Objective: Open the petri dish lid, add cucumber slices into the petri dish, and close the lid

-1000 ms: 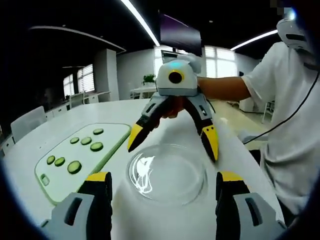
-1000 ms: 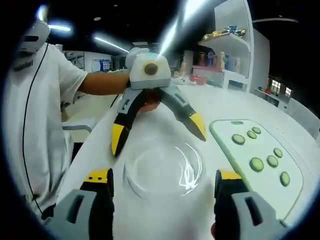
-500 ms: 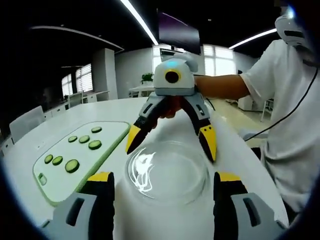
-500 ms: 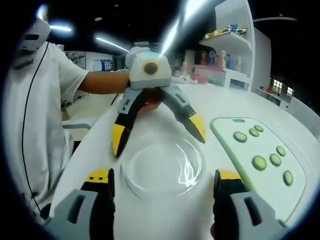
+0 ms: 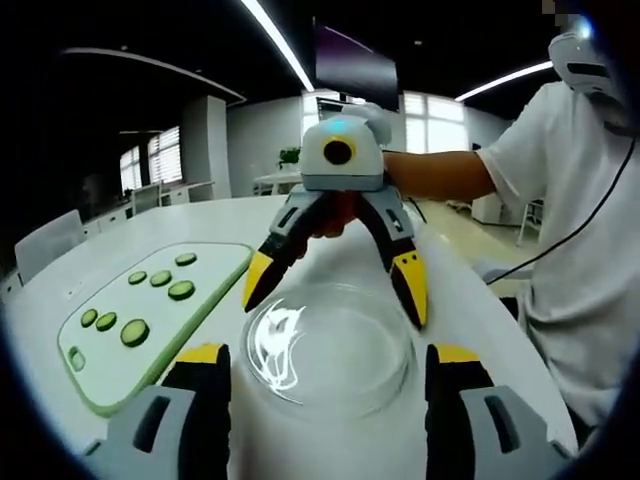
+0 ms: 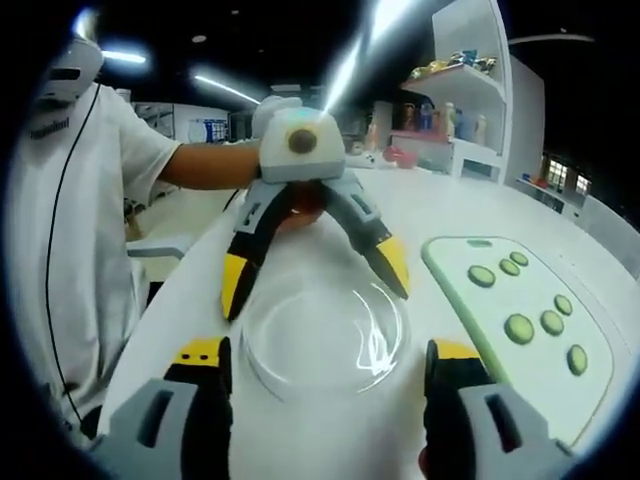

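Clear glass marks the petri dish (image 5: 330,350), which sits on the white table (image 5: 150,225) between the two grippers, and its lid looks to be on; the glare makes the seam between lid and base hard to read. No slice lies inside it, so by the look of things the task is at its very start: opening, filling and closing are all left to do.

In the left gripper view, the left gripper (image 5: 330,385) has its jaws spread wide on either side of the near rim of the dish, holding nothing. The right gripper (image 5: 335,290) faces it from the far side, its yellow-tipped jaws splayed over the far rim, also empty; whether the tips touch the glass cannot be told.

In the right gripper view the same dish (image 6: 322,338) lies between the right gripper's (image 6: 322,385) own open jaws and the left gripper (image 6: 312,285) opposite.

Cucumber slices (image 5: 135,332) rest untouched on a pale green board (image 5: 215,262) to the left of the dish in the left gripper view, just beside it.
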